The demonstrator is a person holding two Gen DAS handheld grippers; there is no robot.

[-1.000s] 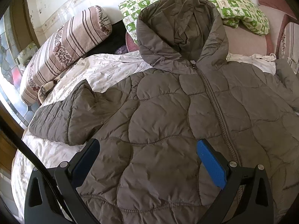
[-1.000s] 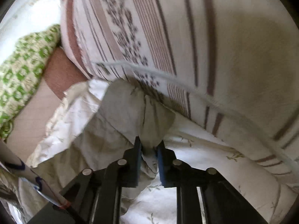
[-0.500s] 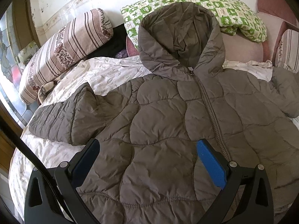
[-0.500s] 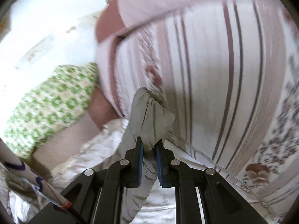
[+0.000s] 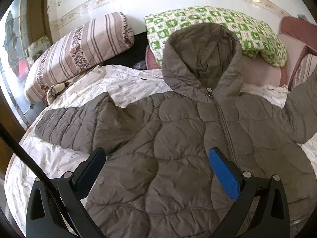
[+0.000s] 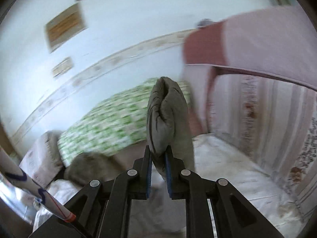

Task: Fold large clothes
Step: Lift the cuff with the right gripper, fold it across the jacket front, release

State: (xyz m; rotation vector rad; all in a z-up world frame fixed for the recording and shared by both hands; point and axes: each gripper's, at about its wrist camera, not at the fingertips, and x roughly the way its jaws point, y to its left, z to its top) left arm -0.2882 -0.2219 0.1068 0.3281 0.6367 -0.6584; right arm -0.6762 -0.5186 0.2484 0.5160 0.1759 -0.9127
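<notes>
R gripper (image 6: 158, 158) is clamped on the cuff end of the jacket sleeve (image 6: 166, 115) — grey-brown padded fabric bunched between the blue pads, sticking up past the tips, rest of the sleeve hanging down behind the fingers. Background in the right wrist view is smeared w/ motion blur: green-patterned pillow (image 6: 118, 119), pink striped bolster (image 6: 267, 119), white wall w/ framed pictures (image 6: 65, 25).

L gripper (image 5: 158, 162) has its jaws wide apart, nothing between the pads; it hovers over the lower front of the jacket (image 5: 168, 148), not touching as far as I can tell.

Jacket lies front-up on the bed (image 5: 122, 83), zip closed, hood (image 5: 202, 59) spread flat toward the head of the bed and overlapping the green pillow (image 5: 208, 19). One sleeve (image 5: 79, 125) lies out flat to the view's left on the white floral sheet; the other (image 5: 303, 107) rises off the bed at the right edge of the view. Striped bolster (image 5: 79, 53) sits at far left by the wall.
</notes>
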